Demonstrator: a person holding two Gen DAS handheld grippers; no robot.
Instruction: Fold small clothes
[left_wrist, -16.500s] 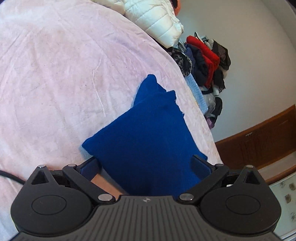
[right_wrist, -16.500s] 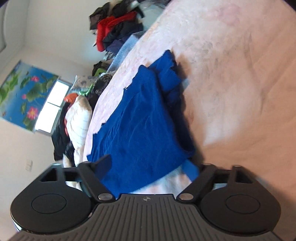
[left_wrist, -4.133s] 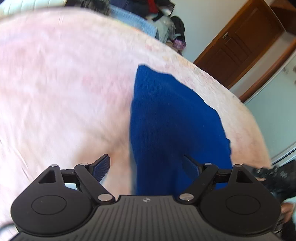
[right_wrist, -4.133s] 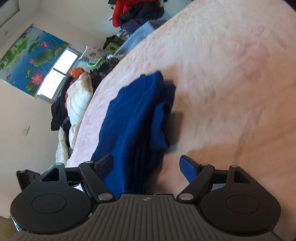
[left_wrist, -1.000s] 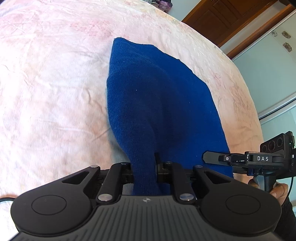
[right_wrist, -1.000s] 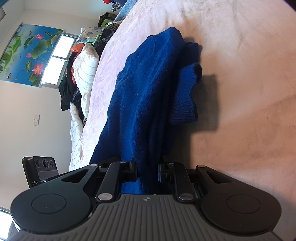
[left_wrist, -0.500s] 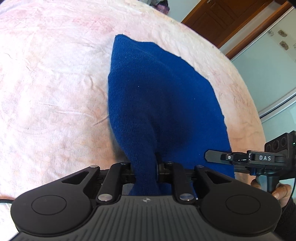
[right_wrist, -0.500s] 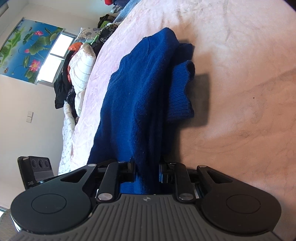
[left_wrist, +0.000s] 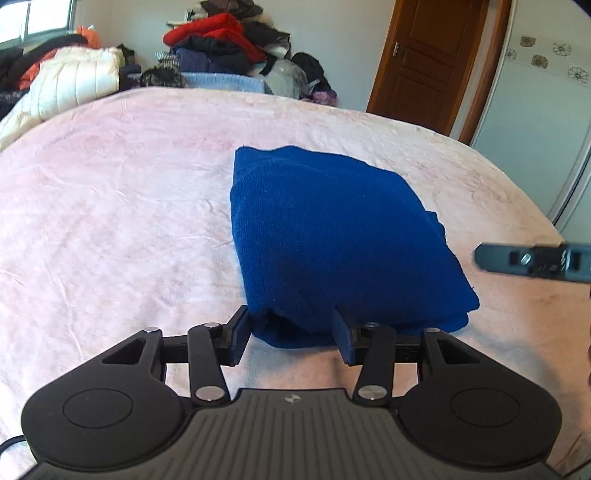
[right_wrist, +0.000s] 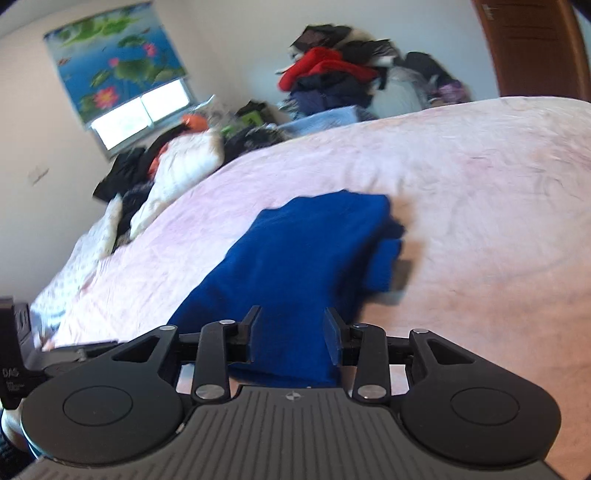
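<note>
The folded dark-blue knitted garment (left_wrist: 332, 236) lies directly ahead of both opening grippers, the left gripper (left_wrist: 291, 338) nearest its front corner, and the right gripper (right_wrist: 291, 338), though blurred, seems to grip nothing.

Left gripper (left_wrist: 291, 338): black ribbed housing, round side discs, silver screws, blue-padded fingers (left_wrist: 342, 338).

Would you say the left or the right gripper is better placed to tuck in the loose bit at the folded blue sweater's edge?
Right, probably. The loose flap sticks out on the blue sweater's right side, nearer the right gripper; the left gripper is at the opposite corner. Both are opening.
</note>
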